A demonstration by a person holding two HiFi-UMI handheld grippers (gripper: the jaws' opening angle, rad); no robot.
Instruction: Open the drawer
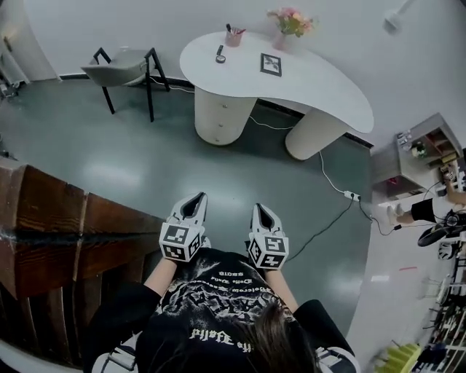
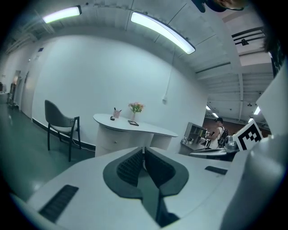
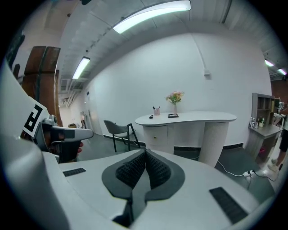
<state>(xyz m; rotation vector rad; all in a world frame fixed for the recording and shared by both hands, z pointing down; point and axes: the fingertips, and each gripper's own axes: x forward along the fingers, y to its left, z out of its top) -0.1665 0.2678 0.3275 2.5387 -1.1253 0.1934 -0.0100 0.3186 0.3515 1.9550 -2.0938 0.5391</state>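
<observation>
A white curved tabletop (image 1: 313, 84) is standing against the white wall (image 1: 145, 18), carrying a vase of flowers (image 1: 290, 23). Left of the tabletop a grey chair (image 1: 124, 65) is resting on the grey-green floor (image 1: 109, 160); right of it a grey shelf unit (image 1: 426, 146) is standing. A cable (image 1: 324, 171) is trailing from under the tabletop to a power strip (image 1: 352, 195). Long ceiling lights (image 2: 163, 31) are shining above. Dark wooden furniture (image 1: 51, 233) is standing well apart, across the floor.

Open floor (image 1: 145, 171) ahead toward the white desk (image 1: 313, 84), wooden cabinet (image 1: 65, 233) close left.
</observation>
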